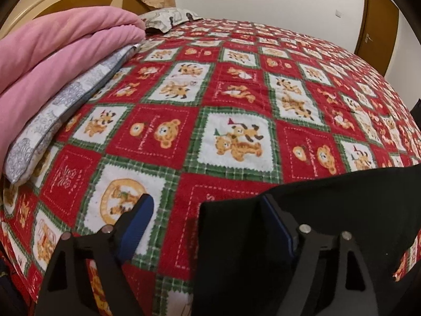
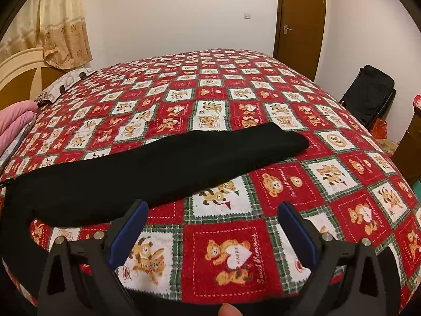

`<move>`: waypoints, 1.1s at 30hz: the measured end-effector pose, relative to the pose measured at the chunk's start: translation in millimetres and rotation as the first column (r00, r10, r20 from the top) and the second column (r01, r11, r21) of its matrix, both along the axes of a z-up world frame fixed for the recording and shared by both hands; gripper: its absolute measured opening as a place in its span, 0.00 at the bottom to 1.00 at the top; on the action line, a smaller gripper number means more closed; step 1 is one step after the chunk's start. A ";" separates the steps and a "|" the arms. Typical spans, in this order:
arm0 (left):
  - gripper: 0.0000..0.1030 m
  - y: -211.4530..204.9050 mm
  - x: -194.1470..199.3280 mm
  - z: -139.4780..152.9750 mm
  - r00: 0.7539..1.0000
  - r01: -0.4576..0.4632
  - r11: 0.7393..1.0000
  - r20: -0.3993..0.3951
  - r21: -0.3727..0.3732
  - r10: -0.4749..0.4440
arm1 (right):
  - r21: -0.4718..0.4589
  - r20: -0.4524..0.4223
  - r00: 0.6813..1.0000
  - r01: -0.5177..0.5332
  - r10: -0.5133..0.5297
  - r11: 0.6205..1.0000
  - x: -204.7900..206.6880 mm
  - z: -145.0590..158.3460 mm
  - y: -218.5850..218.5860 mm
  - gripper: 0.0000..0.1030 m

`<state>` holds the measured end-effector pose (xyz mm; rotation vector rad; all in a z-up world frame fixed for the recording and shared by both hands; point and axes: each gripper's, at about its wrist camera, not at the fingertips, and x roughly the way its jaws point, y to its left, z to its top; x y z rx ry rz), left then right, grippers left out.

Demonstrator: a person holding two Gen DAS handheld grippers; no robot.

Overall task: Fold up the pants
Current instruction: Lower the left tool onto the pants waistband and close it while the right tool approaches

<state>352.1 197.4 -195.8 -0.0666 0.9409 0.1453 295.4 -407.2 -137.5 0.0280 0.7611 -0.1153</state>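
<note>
left gripper [image 1: 208, 208] spread over pants [image 2: 147, 168] edge | right gripper [image 2: 213, 213] spread, beside pants | pink blanket [image 1: 52, 60] near headboard | black suitcase [image 2: 368, 92] by door [image 2: 300, 21]

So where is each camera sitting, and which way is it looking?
Left wrist view: sits on the left gripper, low over the bedspread, facing the pink blanket and headboard; both fingers show, open, with the black pants around the right finger.
Right wrist view: sits on the right gripper, facing across the bed toward the door; open fingers and a fingertip show.
Both share the pants, bedspread and pink blanket.
</note>
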 end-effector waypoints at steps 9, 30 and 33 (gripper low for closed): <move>0.82 3.2 6.7 -13.5 0.999 0.043 0.998 -0.006 -0.037 -0.044 | -0.016 -0.029 0.999 -0.014 0.014 1.000 18.5 -5.8 3.8 0.86; 0.41 11.9 6.9 -5.4 0.989 0.145 0.977 0.016 -0.154 -0.144 | 0.009 -0.059 0.996 0.066 -0.065 0.998 38.8 13.3 -44.2 0.85; 0.41 10.4 -0.8 -2.1 0.985 0.170 0.972 0.029 -0.162 -0.168 | 0.028 -0.053 0.995 0.087 -0.085 0.996 37.4 15.2 -54.4 0.85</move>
